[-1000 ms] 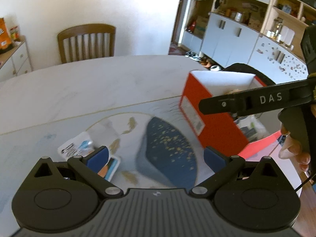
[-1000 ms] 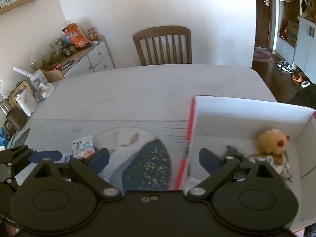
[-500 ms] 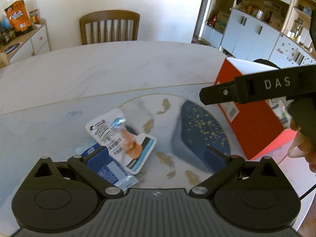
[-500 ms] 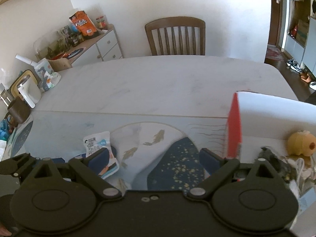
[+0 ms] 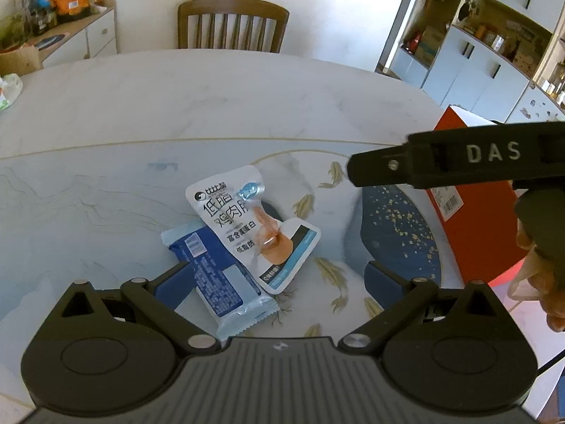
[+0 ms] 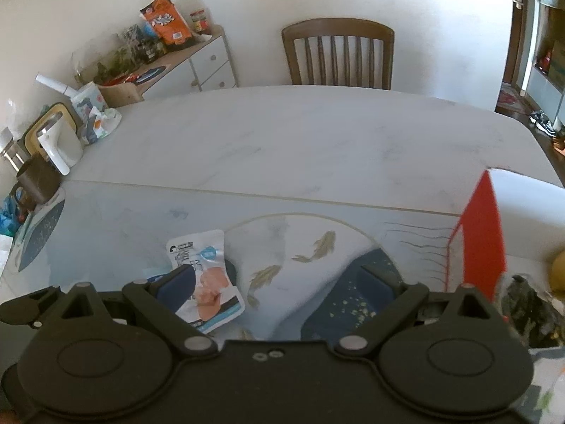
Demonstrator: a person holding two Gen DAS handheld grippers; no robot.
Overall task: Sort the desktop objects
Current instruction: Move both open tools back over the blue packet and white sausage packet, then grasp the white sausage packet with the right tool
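A white snack packet (image 5: 247, 222) lies on the patterned table mat, overlapping a blue packet (image 5: 215, 275) beneath it. My left gripper (image 5: 279, 279) hovers open just above them; its left pad is over the blue packet and nothing is held. The red box (image 5: 476, 212) stands at the right. One of the right gripper's fingers (image 5: 441, 166), marked DAS, crosses in front of it, held by a hand (image 5: 536, 282). In the right wrist view my right gripper (image 6: 279, 282) is open and empty above the mat, with the white packet (image 6: 204, 275) by its left pad and the red box wall (image 6: 483, 233) at the right.
A yellow toy (image 6: 558, 272) and a dark item (image 6: 522, 304) lie inside the box. A wooden chair (image 6: 339, 53) stands at the table's far side. A white kettle (image 6: 60, 145) and a dark mug (image 6: 35, 180) sit at the left edge. A sideboard (image 5: 70, 35) is behind.
Both grippers have swung left, away from the box. The two packets have come between the left gripper's pads, and the box has slid to the right edge of both views.
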